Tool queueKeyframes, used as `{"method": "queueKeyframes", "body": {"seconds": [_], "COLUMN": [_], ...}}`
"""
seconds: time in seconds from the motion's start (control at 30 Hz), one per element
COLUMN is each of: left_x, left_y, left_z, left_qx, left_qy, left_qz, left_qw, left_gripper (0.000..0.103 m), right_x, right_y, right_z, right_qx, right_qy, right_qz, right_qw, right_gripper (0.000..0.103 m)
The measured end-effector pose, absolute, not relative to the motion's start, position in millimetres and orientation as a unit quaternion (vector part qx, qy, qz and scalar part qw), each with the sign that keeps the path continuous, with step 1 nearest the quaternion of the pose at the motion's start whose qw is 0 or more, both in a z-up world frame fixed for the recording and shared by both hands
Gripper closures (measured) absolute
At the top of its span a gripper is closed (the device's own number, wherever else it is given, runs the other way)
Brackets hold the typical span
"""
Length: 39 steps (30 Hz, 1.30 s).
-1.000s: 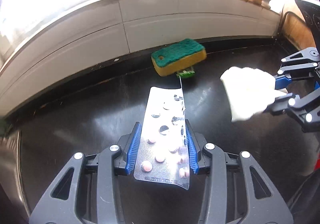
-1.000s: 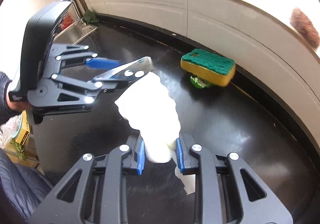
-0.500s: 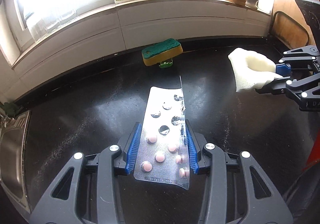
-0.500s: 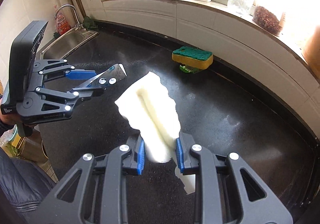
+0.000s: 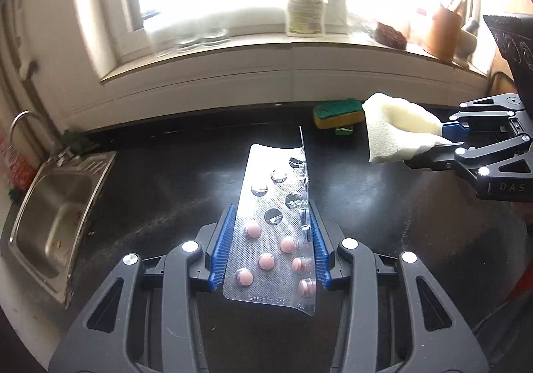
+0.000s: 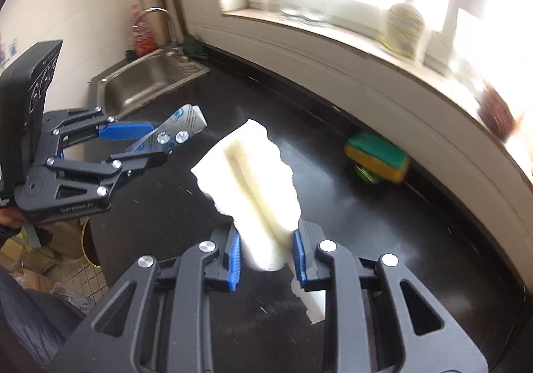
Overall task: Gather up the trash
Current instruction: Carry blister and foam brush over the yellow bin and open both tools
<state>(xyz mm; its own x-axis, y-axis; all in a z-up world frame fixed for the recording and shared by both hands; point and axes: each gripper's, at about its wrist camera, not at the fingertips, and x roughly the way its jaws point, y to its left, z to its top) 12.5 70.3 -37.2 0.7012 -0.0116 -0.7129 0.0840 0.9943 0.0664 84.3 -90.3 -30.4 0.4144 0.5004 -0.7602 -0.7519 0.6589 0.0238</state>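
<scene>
Left gripper clamped across a half-used blister pack, lower centre of frame — gripped by its edges. Right gripper pinching a torn white foam scrap, centre frame — both pieces lifted clear of the black counter, probably for carrying to a bin.

Silver blister pack with pink pills, white foam scrap, green-yellow sponge.

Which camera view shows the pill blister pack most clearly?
The left wrist view: the blister pack faces the camera between the left gripper fingers, pink pills and empty pockets visible. The right wrist view shows only its printed foil back, at an angle.
</scene>
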Motion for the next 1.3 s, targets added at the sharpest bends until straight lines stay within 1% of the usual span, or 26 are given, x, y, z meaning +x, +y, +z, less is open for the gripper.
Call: {"method": "queueKeyframes", "body": {"seconds": [0.17, 0.37, 0.47, 0.63, 0.83, 1.07, 1.17, 1.3], "left_x": [-54.9, -157.9, -207.4, -270.4, -306.8, -318.1, -320.7, -322.1], "left_y": [133.5, 200.0, 227.0, 263.9, 308.9, 351.6, 362.4, 370.4], "left_z": [-24.7, -34.0, -50.8, -100.9, -167.0, -227.6, -247.6, -260.1], "left_qx": [0.002, -0.037, -0.07, -0.117, -0.17, -0.206, -0.214, -0.224], "left_qy": [0.379, 0.387, 0.397, 0.425, 0.442, 0.457, 0.461, 0.46], "left_qz": [0.083, 0.218, 0.267, 0.318, 0.347, 0.347, 0.343, 0.341], "left_qw": [0.922, 0.895, 0.875, 0.839, 0.809, 0.793, 0.79, 0.789], "left_gripper": [0.062, 0.062, 0.062, 0.062, 0.062, 0.061, 0.061, 0.061], "right_x": [52.0, -21.8, -62.1, -128.3, -166.1, -171.8, -174.5, -173.7], "right_y": [-2.7, 112.9, 160.2, 228.0, 282.5, 326.4, 338.4, 348.6], "right_z": [-18.4, -33.8, -50.2, -91.7, -154.2, -223.4, -240.4, -251.4], "right_qx": [-0.178, -0.209, -0.223, -0.255, -0.284, -0.307, -0.315, -0.317], "right_qy": [0.363, 0.366, 0.377, 0.399, 0.444, 0.489, 0.497, 0.503], "right_qz": [0.46, 0.557, 0.589, 0.623, 0.615, 0.582, 0.574, 0.567], "right_qw": [0.79, 0.715, 0.679, 0.623, 0.587, 0.573, 0.57, 0.57], "right_gripper": [0.078, 0.078, 0.078, 0.078, 0.078, 0.077, 0.077, 0.076]}}
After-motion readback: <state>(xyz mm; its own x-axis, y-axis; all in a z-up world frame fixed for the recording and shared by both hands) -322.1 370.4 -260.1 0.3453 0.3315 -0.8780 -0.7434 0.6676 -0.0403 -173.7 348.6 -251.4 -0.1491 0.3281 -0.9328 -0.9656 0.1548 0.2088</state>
